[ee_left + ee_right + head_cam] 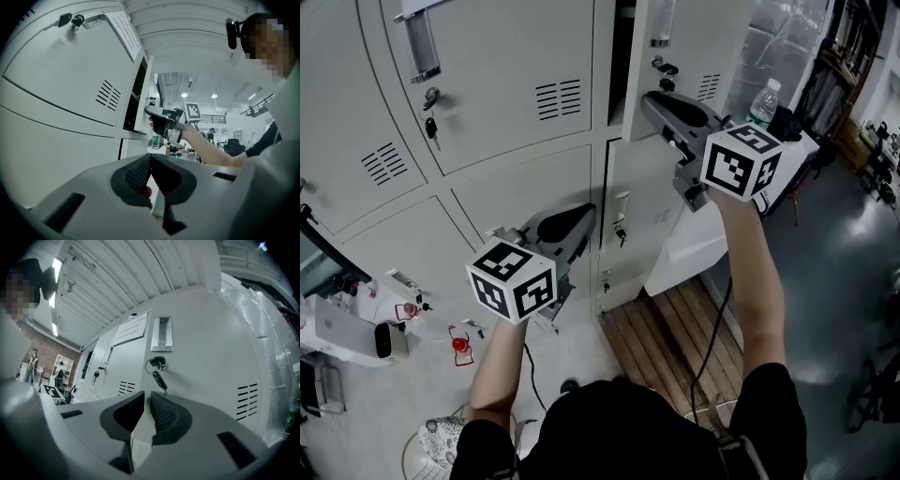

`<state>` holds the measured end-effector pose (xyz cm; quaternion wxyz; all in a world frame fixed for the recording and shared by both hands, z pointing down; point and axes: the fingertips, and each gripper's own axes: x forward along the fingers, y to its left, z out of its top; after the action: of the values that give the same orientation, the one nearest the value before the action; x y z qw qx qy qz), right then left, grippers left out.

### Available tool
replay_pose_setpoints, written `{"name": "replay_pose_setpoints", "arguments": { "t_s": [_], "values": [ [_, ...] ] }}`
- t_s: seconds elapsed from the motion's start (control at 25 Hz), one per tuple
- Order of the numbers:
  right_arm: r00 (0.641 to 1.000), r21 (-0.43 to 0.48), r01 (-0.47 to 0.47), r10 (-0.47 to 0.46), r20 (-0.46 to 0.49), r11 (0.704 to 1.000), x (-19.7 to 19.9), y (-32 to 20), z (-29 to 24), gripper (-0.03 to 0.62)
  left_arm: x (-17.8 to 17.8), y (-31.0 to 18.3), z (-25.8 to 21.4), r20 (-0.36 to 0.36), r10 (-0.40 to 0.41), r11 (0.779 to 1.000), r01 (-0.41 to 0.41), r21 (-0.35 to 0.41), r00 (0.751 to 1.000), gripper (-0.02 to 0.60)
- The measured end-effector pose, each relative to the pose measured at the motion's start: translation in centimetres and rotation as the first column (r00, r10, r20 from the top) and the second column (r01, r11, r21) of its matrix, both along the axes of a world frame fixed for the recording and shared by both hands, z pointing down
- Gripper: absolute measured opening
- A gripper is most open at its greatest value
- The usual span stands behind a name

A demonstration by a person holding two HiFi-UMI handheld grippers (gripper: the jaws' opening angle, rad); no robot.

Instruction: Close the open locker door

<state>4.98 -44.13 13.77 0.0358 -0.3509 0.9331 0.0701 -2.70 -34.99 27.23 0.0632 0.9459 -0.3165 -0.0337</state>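
Note:
The open locker door [694,37] is a grey panel swung out at the upper right of the locker bank, with a dark gap [622,56] beside it. It carries a recessed handle [161,333], a key with a ring [157,369] and vent slots [247,401]. My right gripper [652,101] is shut and empty, its tips close in front of the door's lower part, just below the key. Whether it touches the door I cannot tell. My left gripper [586,214] is shut and empty, lower down in front of the closed lockers. The left gripper view shows the door's edge [140,101] and my right gripper [164,122].
Closed grey lockers [506,84] with keys [431,122] fill the left. A white table [703,244] with a water bottle [762,103] stands right of the open door. A wooden slatted platform [675,337] lies below. A white box [347,328] and small red items [459,342] sit at the lower left.

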Motion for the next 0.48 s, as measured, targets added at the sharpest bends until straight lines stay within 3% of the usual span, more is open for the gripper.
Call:
{"name": "replay_pose_setpoints", "arguments": {
  "t_s": [0.48],
  "values": [
    [1.0, -0.033, -0.012, 0.013, 0.01, 0.999, -0.7, -2.6, 0.9, 0.048, -0.4, -0.3, 0.0, 0.003, -0.025, 1.0, 0.025, -0.003, 1.0, 0.018]
  ]
}}
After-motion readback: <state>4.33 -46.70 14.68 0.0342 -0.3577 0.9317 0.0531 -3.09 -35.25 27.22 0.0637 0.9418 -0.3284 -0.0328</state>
